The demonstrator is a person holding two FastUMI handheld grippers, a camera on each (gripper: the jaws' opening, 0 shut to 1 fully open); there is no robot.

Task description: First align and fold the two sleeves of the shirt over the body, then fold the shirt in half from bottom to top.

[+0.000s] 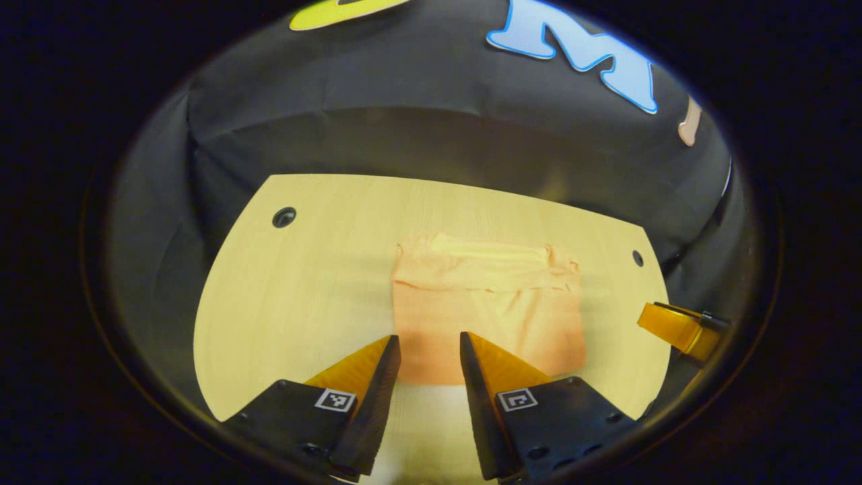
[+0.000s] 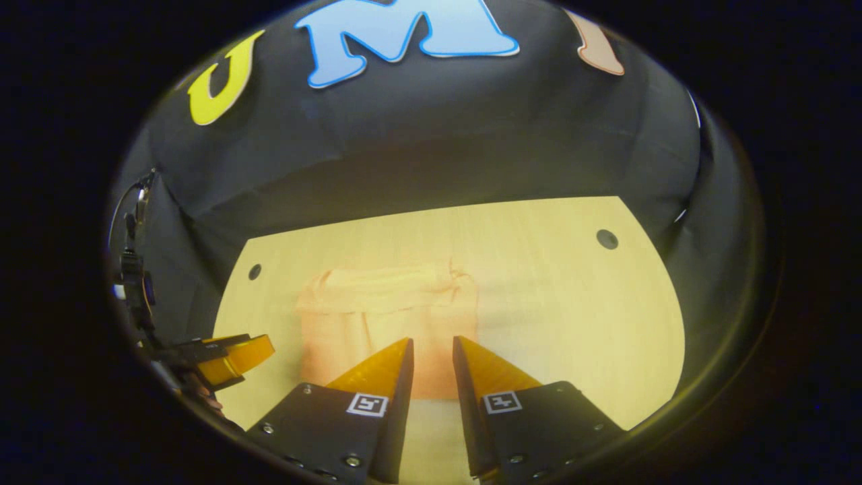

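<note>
A peach shirt (image 1: 488,310) lies folded into a compact rectangle on the pale wooden table (image 1: 303,283), with a layered edge along its far side. My left gripper (image 1: 429,340) hovers open over the shirt's near edge, nothing between its fingers. In the right gripper view the same shirt (image 2: 384,316) sits left of centre, and my right gripper (image 2: 432,340) stands open above its near right corner, holding nothing. The right gripper (image 1: 680,327) also shows at the table's right edge in the left gripper view. The left gripper (image 2: 236,357) shows low on the left in the right gripper view.
The table (image 2: 572,303) has small round holes near its far corners (image 1: 284,217) (image 2: 607,238). Black cloth walls close in behind and beside it. Bare wood stretches on both sides of the shirt.
</note>
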